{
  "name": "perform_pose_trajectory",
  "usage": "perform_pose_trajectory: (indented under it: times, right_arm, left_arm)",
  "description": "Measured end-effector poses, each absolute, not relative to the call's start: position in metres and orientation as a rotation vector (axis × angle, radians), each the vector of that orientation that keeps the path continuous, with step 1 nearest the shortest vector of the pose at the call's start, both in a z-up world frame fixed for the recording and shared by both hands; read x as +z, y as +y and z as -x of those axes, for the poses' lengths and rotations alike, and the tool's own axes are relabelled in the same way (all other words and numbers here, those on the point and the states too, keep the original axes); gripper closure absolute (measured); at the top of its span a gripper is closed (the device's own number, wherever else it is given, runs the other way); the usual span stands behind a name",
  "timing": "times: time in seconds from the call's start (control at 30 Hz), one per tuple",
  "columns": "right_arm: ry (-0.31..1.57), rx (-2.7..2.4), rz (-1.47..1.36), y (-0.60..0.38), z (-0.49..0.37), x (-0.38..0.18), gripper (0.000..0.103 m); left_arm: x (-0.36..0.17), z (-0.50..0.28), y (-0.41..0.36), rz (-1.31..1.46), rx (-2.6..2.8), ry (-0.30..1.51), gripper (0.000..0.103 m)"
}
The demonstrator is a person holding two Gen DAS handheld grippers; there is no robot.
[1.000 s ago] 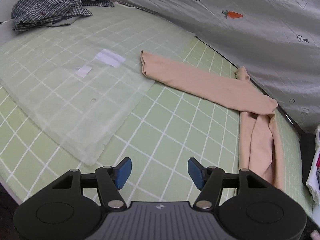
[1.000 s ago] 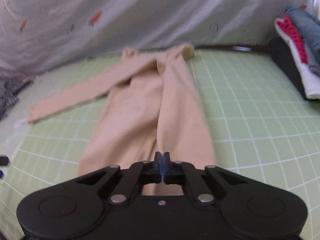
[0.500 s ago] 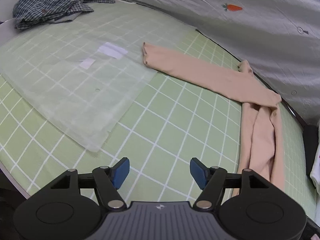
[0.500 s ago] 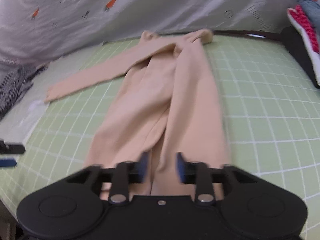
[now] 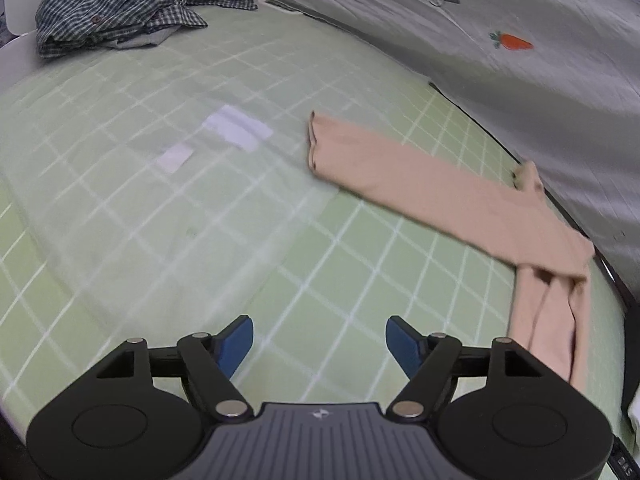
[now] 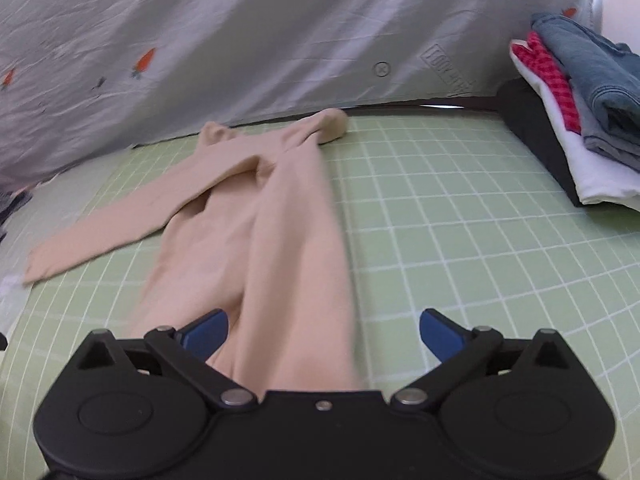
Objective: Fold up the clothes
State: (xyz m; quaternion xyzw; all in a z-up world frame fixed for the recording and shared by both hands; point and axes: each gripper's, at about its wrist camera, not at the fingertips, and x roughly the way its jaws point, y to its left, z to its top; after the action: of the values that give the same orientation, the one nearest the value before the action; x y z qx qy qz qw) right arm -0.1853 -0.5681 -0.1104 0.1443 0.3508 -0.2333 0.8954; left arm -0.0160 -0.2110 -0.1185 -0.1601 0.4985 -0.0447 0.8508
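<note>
A beige long-sleeved garment (image 6: 256, 232) lies flat on the green grid mat (image 6: 440, 208), folded lengthwise, with one sleeve stretched out to the left. My right gripper (image 6: 322, 334) is open and empty, its jaws wide apart just above the garment's near end. In the left wrist view the same garment (image 5: 440, 192) lies to the right, its sleeve cuff pointing left. My left gripper (image 5: 319, 344) is open and empty over bare mat (image 5: 360, 272), apart from the garment.
A crumpled plaid shirt (image 5: 120, 4) lies at the far left. A translucent sheet (image 5: 140, 184) covers the left part of the mat. A stack of folded clothes (image 6: 580, 112) stands at the right. A white carrot-print cloth (image 6: 240, 40) hangs behind.
My right gripper, shut on the garment's near end a second ago, has opened wide and let it go. My left gripper stayed open and shifted slightly forward.
</note>
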Motion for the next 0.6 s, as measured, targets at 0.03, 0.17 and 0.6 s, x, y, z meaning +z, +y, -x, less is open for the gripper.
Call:
perform_pose_trajectory:
  times: [0.03,0.17,0.6]
  right_arm:
    - [0.724,-0.494,-0.301,-0.573,0.182,-0.111,0.0]
    - [0.719,-0.549,-0.295,-0.595,0.158,-0.113,0.0]
    - [0.798,-0.776,-0.302,-0.628,0.116,-0.14,0.0]
  left_arm:
    - [-0.119,0.008,-0.213,0.341,-0.086,1.046,0.028]
    - [-0.121,-0.029,-0.22,0.355,-0.052,1.029,0.028]
    - [-0.133,-0.136,-0.231,0.112,-0.042,0.95,0.026]
